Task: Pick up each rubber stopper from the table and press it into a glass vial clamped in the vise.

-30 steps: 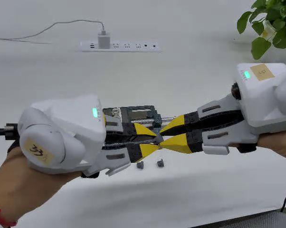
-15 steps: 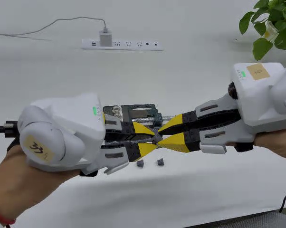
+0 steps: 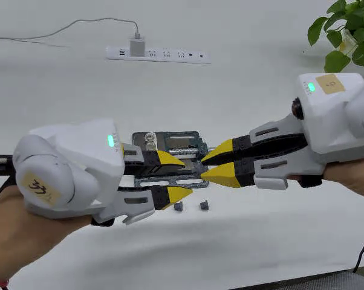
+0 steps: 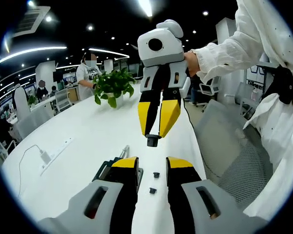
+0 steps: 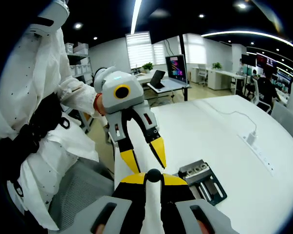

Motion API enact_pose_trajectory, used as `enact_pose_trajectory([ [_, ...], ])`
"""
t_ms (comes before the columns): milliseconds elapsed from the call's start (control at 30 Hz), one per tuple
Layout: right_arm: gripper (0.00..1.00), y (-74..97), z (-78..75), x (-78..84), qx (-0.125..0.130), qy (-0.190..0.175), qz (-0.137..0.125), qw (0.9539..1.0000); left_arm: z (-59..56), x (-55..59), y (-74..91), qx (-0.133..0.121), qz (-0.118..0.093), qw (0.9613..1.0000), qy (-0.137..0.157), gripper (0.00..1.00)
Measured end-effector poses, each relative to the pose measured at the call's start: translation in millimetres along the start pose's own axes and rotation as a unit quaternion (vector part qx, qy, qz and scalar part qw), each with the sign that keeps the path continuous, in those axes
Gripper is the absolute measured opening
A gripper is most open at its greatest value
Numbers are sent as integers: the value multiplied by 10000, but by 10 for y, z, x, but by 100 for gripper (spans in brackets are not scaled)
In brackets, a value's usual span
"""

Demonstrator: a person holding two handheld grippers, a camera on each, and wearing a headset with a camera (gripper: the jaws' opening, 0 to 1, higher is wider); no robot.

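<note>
Now right claw [image 3: 202, 167] pinches stopper [image 4: 151, 141]; left claw [image 3: 187, 176] agape; sticker [image 3: 38, 188] writing blurred.

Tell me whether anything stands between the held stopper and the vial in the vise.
Likely: the open left gripper hangs near the vise, its upper jaw by the vial, facing the stopper in the right gripper.

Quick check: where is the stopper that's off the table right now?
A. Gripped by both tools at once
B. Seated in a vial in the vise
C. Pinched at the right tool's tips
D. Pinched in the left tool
C: the right tool is shut with the dark rubber stopper at its tips, while the left tool stands open and apart from it.
</note>
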State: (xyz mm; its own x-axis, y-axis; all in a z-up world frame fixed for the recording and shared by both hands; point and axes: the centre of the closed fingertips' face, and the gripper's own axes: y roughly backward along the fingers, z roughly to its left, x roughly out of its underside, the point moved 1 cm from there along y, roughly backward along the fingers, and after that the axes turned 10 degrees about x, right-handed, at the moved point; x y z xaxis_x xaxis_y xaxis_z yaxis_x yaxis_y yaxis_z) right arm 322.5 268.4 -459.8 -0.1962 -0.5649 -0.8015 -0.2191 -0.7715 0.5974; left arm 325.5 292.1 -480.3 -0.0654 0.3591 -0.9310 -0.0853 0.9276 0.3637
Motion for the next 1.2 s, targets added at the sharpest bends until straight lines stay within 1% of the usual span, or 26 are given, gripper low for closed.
enact_pose_trajectory([
  [167, 6, -23, -63, -22, 68, -13, 44, 10000, 29, 60, 53, -99, 3, 9999, 64, 26],
  [300, 6, -61, -93, -69, 82, 3, 57, 10000, 48, 111, 117, -191, -2, 9998, 106, 29],
  [467, 6, -110, -145, -135, 114, 30, 115, 9999, 80, 196, 199, -315, 16, 9994, 158, 39],
  [667, 6, -180, -218, -220, 138, 74, 188, 9997, 129, 277, 310, -448, 4, 9987, 237, 46],
  [767, 6, -238, -274, -245, 138, 114, 258, 9995, 161, 327, 357, -517, -13, 9983, 275, 50],
  [933, 6, -340, -366, -299, 159, 150, 393, 9990, 192, 398, 413, -565, -57, 9978, 331, 54],
  [1200, 6, -537, -548, -355, 203, 219, 646, 9975, 250, 498, 459, -621, -143, 9971, 408, 61],
])
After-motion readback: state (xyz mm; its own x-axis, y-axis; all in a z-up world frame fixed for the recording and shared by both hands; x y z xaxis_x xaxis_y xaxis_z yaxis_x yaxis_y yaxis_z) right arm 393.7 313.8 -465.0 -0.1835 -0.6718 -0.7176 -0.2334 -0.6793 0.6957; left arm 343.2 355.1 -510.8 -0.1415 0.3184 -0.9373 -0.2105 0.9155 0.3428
